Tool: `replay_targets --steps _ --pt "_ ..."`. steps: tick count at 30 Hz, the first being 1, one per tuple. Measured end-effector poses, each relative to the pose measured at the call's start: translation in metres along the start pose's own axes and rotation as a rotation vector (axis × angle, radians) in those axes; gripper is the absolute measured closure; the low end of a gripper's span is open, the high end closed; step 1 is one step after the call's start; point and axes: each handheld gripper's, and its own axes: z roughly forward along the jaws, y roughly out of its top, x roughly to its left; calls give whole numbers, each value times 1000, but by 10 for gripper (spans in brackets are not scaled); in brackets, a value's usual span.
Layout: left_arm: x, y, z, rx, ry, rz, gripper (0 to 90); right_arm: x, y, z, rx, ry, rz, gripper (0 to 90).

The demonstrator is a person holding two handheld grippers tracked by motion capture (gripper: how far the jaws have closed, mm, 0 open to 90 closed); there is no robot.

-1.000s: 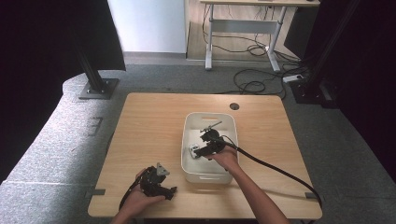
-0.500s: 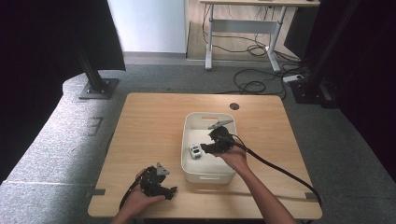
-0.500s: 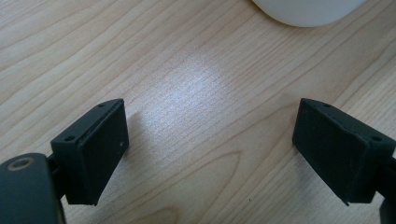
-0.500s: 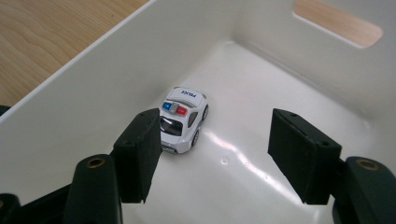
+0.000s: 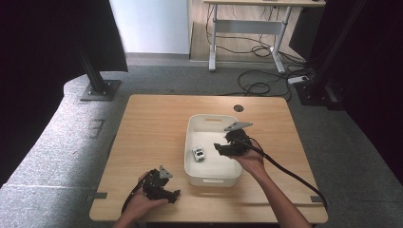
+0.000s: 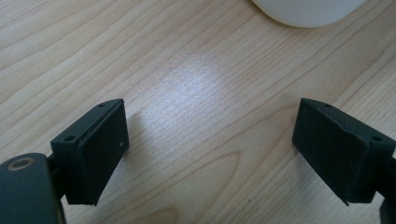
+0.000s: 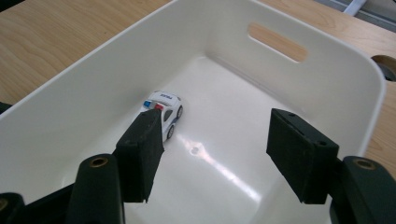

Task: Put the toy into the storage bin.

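Right tongs point(image 7: 212, 158) hang wide open and empty above the toy police car point(image 7: 163, 112) in the white bin point(image 7: 299, 28); left tongs point(image 6: 210, 149) gape empty over the worktop point(image 6: 187, 70).

One wooden table point(image 5: 157, 123) stands in the middle of the high view, and on it sits one white bin point(image 5: 207, 124) with two slot handles, one at each short end. Inside the bin lies one toy police car point(image 5: 199, 154) (white, with a blue and red light bar on its roof). Two grippers are present: the left gripper point(image 5: 175, 194) and the right gripper point(image 5: 217, 147), each with two black jaws, so four jaws in all. Two hands hold them, and one black cable trails from each, making two cables. The tabletop has one round hole point(image 5: 238, 108). Behind it stands one further desk point(image 5: 247, 19).
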Motion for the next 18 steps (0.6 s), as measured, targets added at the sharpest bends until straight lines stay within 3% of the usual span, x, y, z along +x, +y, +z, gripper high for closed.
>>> replay_targets --steps 18 --pt "1 0 0 1 -4 -9 110 -36 -38 -47 -126 -38 65 360"
